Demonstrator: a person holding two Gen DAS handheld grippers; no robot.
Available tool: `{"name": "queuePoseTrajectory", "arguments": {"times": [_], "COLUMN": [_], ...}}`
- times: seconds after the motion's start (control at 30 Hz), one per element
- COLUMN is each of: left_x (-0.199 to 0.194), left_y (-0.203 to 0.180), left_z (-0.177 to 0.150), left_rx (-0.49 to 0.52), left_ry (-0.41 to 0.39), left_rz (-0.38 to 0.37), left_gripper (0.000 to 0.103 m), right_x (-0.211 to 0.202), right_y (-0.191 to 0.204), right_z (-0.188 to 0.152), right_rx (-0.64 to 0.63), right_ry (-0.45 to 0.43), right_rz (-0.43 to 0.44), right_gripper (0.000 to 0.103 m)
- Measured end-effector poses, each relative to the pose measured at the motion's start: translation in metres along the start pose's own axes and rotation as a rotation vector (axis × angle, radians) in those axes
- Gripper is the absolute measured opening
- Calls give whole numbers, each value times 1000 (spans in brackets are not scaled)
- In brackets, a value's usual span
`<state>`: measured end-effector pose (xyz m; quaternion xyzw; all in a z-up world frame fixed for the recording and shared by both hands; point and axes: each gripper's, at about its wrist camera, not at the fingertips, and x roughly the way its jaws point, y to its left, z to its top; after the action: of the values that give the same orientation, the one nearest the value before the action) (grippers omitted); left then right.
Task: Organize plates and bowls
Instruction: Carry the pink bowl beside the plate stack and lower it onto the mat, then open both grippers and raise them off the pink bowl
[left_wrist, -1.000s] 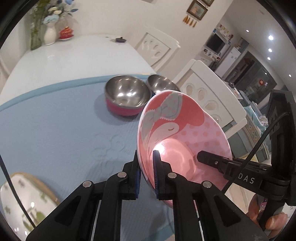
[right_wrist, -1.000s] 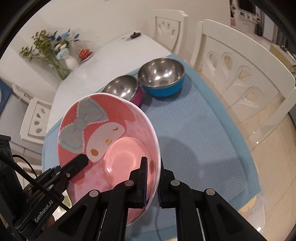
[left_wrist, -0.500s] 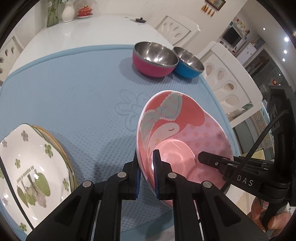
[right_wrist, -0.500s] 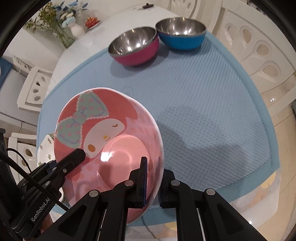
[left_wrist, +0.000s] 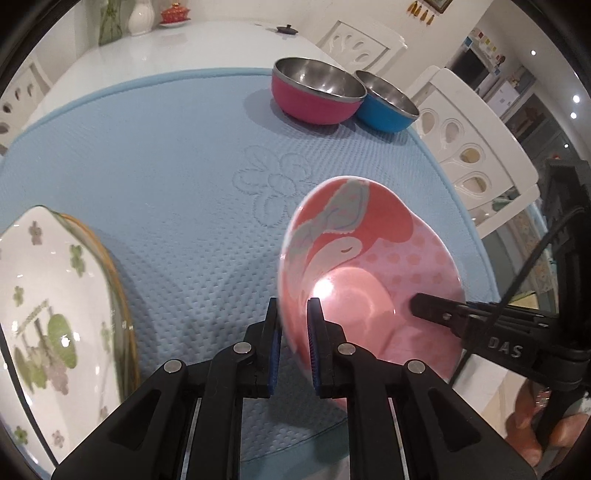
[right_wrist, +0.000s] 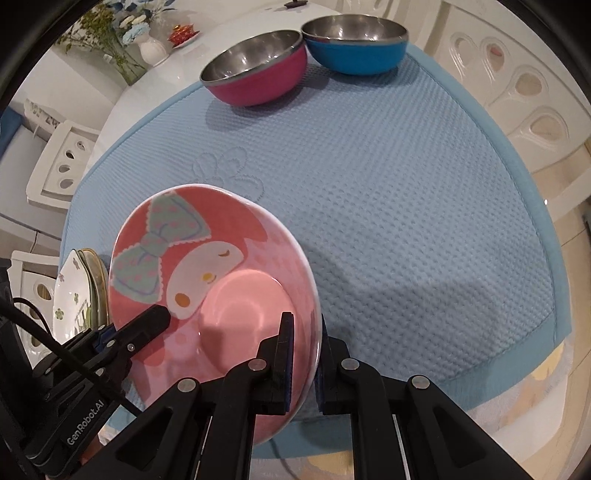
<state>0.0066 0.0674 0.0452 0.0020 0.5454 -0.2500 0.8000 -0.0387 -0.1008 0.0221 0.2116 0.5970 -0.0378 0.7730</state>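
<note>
A pink bowl with a cartoon face and bow hangs tilted just above the blue mat. My left gripper has the bowl's left rim between its pads, and its jaws are starting to open. Its tip also shows inside the bowl in the right wrist view. My right gripper is shut on the opposite rim. A magenta steel bowl and a blue steel bowl stand side by side at the mat's far edge.
A stack of floral plates lies at the mat's near left. White chairs stand along the table's right side. A vase and a small red dish sit on the far end of the white table.
Both grippers have come down toward the mat with the pink bowl and tipped further downward. The plate stack has come into view at the left.
</note>
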Motion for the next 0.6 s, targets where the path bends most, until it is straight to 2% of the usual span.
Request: {"name": "queuePoseTrajectory", "arguments": {"times": [0.13,0.3,0.43,0.5,0.53,0.6], "left_x": [-18,-50,-77,-89,-94,-104], "left_y": [2,-6,-35,-57,-65,-91], "left_z": [-4,-13,-23,-26,-26,-27], "left_rx": [-53,-116,-157,-168,-169,-154], "left_ry": [-30,-95,-161,-187,-197,-228], "left_rz": [28,66,84,71,66,65], "left_gripper": [11,11,11,18,24,25], "right_x": [-14,-43,-74,-96,-106,-122], "right_y": [-9,-12,-15,-18,-19,-23], "right_z": [-4,-11,-18,-23,-25,-28], "right_rx": [4,-47,-131,-172,-189,-221], "right_ry": [15,-14,-55,-83,-96,-123], "right_rz": [42,69,69,63,60,62], "right_gripper": [9,10,10,10,10,10]}}
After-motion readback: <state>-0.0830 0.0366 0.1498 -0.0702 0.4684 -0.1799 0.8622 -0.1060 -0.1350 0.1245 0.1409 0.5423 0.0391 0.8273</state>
